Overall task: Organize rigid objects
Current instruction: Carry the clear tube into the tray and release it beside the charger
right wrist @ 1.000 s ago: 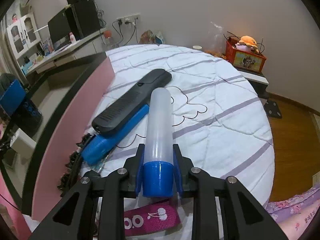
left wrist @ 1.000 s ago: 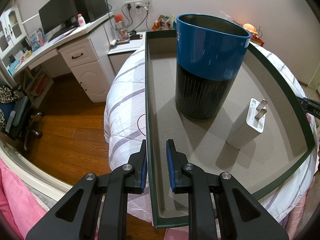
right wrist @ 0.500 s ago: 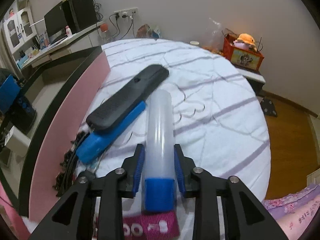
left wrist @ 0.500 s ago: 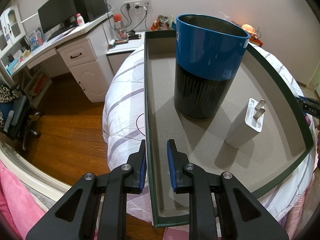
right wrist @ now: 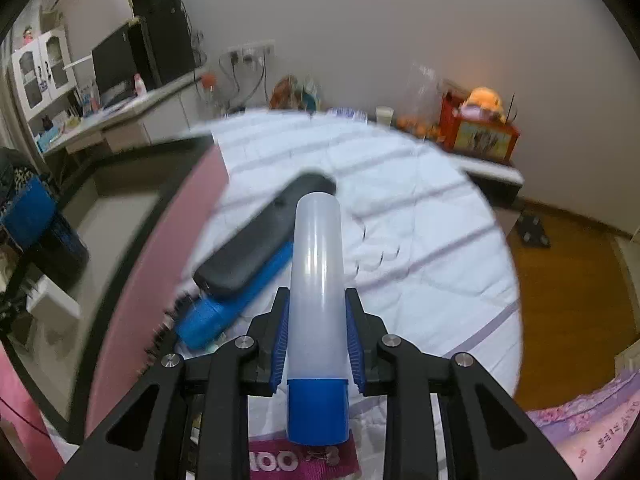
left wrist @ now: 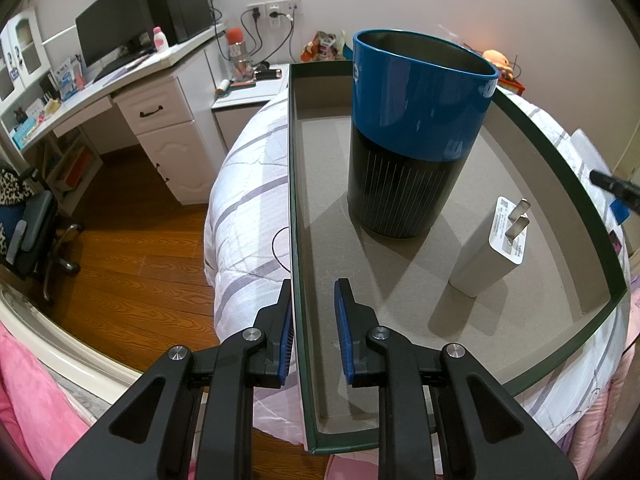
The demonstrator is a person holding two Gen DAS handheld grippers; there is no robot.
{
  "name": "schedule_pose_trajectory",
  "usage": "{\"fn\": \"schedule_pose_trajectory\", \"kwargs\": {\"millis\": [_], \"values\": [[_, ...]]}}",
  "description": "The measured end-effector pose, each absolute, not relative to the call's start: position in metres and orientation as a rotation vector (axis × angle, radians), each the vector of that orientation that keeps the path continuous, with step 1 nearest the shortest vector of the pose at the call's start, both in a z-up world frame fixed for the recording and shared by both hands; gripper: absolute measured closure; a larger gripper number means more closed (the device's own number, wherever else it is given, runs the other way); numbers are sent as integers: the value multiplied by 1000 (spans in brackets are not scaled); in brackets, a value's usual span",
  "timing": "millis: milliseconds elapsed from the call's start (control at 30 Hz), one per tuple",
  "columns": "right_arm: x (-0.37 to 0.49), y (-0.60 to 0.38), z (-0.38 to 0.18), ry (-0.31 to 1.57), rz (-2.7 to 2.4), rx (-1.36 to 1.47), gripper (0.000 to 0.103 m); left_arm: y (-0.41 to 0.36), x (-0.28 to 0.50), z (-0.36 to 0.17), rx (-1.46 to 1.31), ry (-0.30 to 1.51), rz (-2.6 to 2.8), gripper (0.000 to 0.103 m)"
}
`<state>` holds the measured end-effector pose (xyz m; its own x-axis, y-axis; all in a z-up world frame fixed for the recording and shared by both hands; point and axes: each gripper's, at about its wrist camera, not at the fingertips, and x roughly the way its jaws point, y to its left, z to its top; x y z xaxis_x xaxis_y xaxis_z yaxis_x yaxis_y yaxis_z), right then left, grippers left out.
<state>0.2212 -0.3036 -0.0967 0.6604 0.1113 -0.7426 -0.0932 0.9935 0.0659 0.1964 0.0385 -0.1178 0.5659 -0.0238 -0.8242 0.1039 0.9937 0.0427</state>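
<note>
A shallow grey tray with a dark green rim [left wrist: 560, 160] lies on the bed. In it stand a blue and black cup [left wrist: 416, 128] and a white charger plug [left wrist: 486, 256]. My left gripper [left wrist: 313, 282] straddles the tray's left wall. Its left pad lies against the outside and a gap shows on the inside. My right gripper [right wrist: 317, 292] holds a translucent tube [right wrist: 318, 248] with a blue cap [right wrist: 318, 408] above the quilt. Its jaws are closing and the pads press on the tube's sides. A black remote [right wrist: 264, 240] lies on a blue object [right wrist: 224, 312] beside the tray's pink outer wall [right wrist: 160, 260].
A black bristly item [right wrist: 160, 332] lies by the pink wall. A magenta printed strap [right wrist: 280, 460] sits under the tube's cap. A desk with a monitor [left wrist: 112, 28] stands to the left, with wooden floor [left wrist: 140, 272] below. A red box with a plush toy [right wrist: 480, 132] stands behind the bed.
The right gripper has risen with the tube, and the tube now sits further back, its blue cap behind the pads. The right view is blurred. The left gripper and tray have not moved.
</note>
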Motion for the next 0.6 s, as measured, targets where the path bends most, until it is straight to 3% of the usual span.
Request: {"fn": "schedule_pose_trajectory", "kwargs": {"millis": [600], "values": [[201, -211, -22, 668, 303, -86, 77, 38, 197, -119, 83, 967, -82, 85]]}}
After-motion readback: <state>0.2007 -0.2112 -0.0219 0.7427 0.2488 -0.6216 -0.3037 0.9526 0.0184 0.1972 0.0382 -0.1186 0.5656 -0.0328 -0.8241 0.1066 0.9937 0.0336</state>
